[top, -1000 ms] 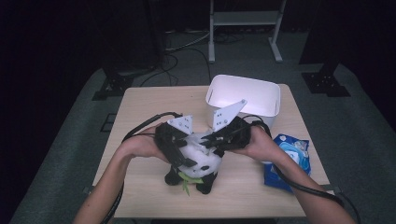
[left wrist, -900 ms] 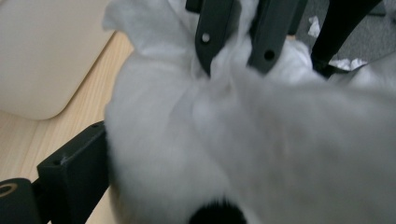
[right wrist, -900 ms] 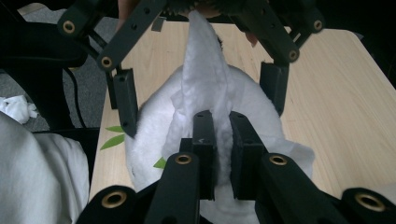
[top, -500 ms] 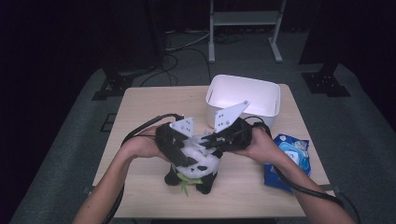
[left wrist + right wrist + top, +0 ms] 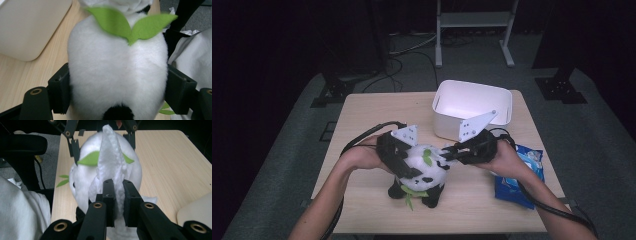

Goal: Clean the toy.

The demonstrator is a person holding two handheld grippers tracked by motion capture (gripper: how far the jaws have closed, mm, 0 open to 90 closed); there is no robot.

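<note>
Plush panda point(image 5: 419, 172) seated on table point(image 5: 362, 120) near front edge, held between left gripper point(image 5: 404, 162) and right gripper point(image 5: 451, 152), tub point(image 5: 472, 107) behind it, packet point(image 5: 517, 175) to its right.

Blue packet point(image 5: 518, 176), at 4 o'clock on the tabletop point(image 5: 372, 107): white markings on the wrapper, too small and blurred to read.
White bin point(image 5: 472, 107), at 1 o'clock: plain walls, no lettering legible.
Panda plush point(image 5: 422, 170), centre of the tabletop: green felt leaves, no tag or writing legible.
Grey plates on each gripper: small holes, no numbers or marks legible.
Overall: no text, brand or number can be read.
</note>
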